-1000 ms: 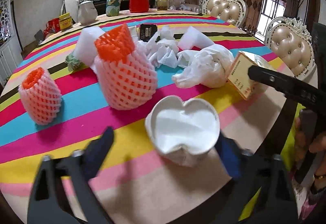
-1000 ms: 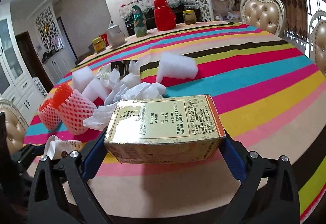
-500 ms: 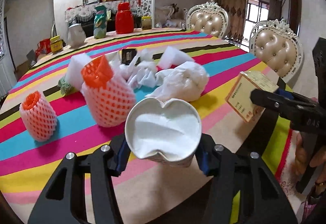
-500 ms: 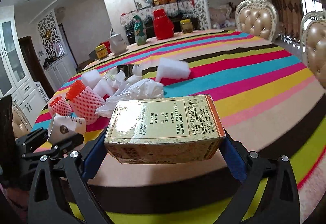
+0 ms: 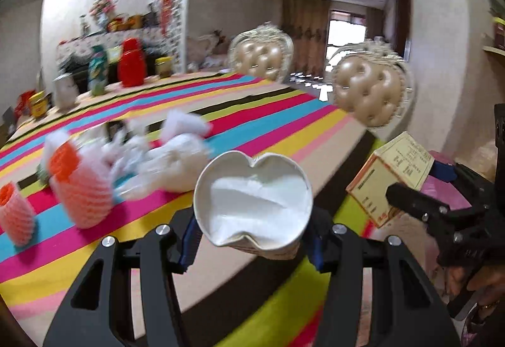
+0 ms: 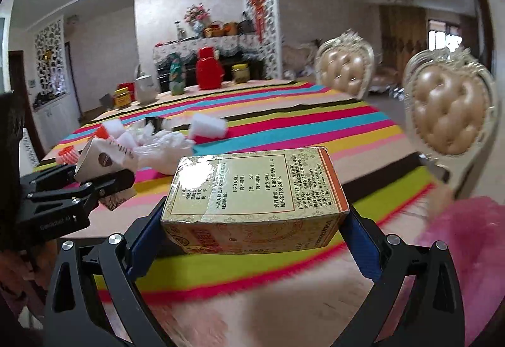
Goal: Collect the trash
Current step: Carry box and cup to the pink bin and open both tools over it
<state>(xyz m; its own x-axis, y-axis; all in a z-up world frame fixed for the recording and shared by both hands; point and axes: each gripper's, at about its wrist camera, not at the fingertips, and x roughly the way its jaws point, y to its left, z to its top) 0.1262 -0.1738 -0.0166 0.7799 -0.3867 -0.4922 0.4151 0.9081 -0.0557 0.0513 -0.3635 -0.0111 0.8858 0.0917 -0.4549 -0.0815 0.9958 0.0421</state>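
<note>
Left gripper (image 5: pixel 252 236) clamps crushed cup (image 5: pixel 252 202); foam nets (image 5: pixel 80 189), chairs (image 5: pixel 369 91) around.

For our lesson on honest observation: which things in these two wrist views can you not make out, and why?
- Left wrist view: white wrappings behind the crushed paper cup, smeared by motion blur.
- Right wrist view: cardboard box, a glare patch hides part of its print.
- Right wrist view: pink mass, cut off by the frame edge and blurred; where the trash goes is unseen.
</note>
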